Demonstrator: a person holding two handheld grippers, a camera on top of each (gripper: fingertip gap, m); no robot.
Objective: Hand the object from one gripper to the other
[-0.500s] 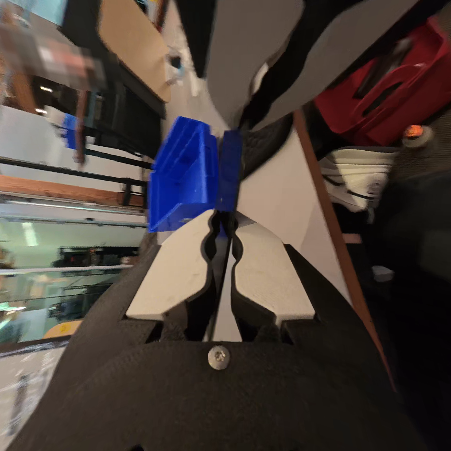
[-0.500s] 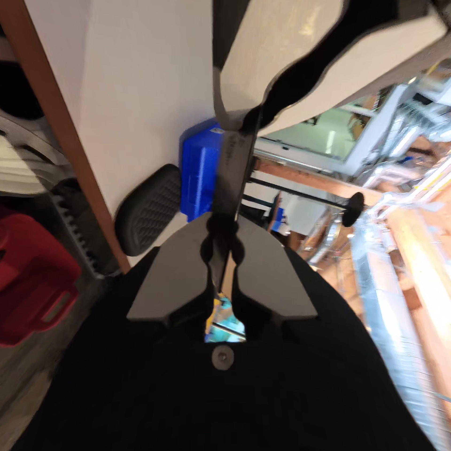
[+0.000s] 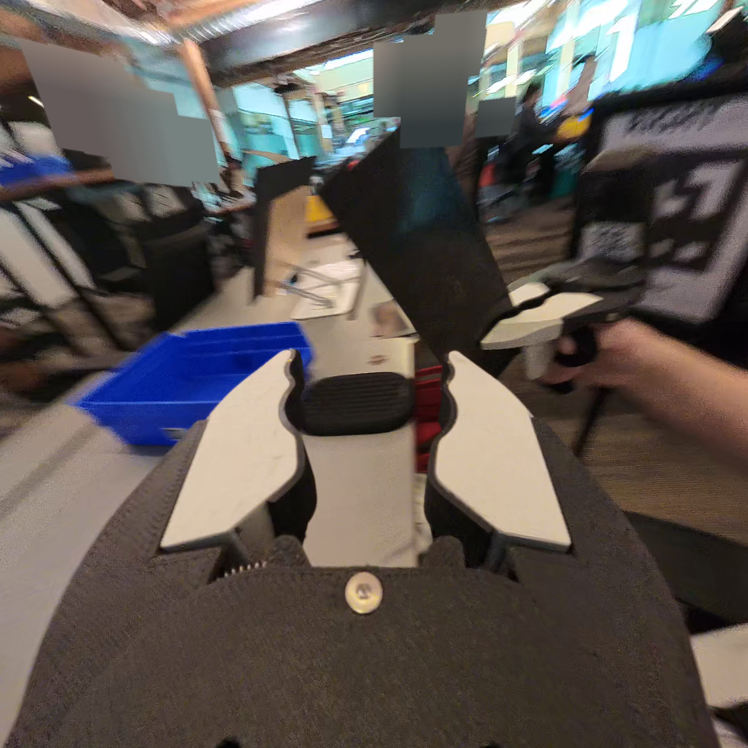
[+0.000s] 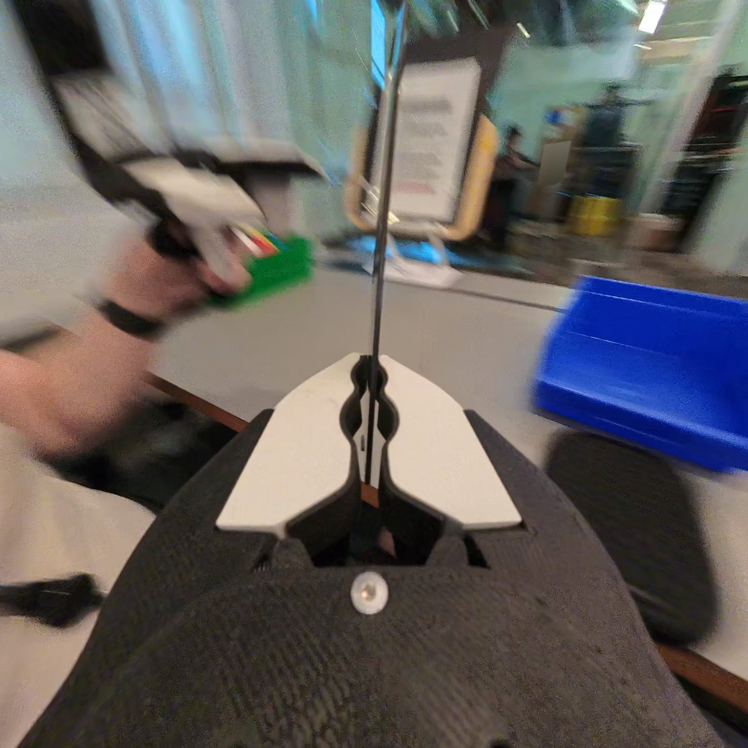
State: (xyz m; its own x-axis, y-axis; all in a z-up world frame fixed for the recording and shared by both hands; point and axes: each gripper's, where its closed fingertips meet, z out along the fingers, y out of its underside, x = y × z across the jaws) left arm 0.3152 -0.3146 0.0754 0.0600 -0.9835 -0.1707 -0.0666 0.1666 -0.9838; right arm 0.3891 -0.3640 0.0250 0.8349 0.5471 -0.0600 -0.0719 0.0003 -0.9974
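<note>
Left gripper (image 3: pixel 370 356): fingers spread, empty, above the surface (image 3: pixel 356 498).
Right gripper (image 4: pixel 369 357): fingers pinching the black sheet (image 4: pixel 382 226) edge-on.
Black sheet: upright, off the surface.
Blue bin (image 3: pixel 182 376): on the surface, beside a black ribbed pad (image 3: pixel 356 402).

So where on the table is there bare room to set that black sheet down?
The widest bare stretch of the table lies ahead of the right gripper, between the green block and the blue bin. It is crowded on the right, where the ribbed black pad sits against the bin. The black sheet is clamped in the right gripper.
</note>
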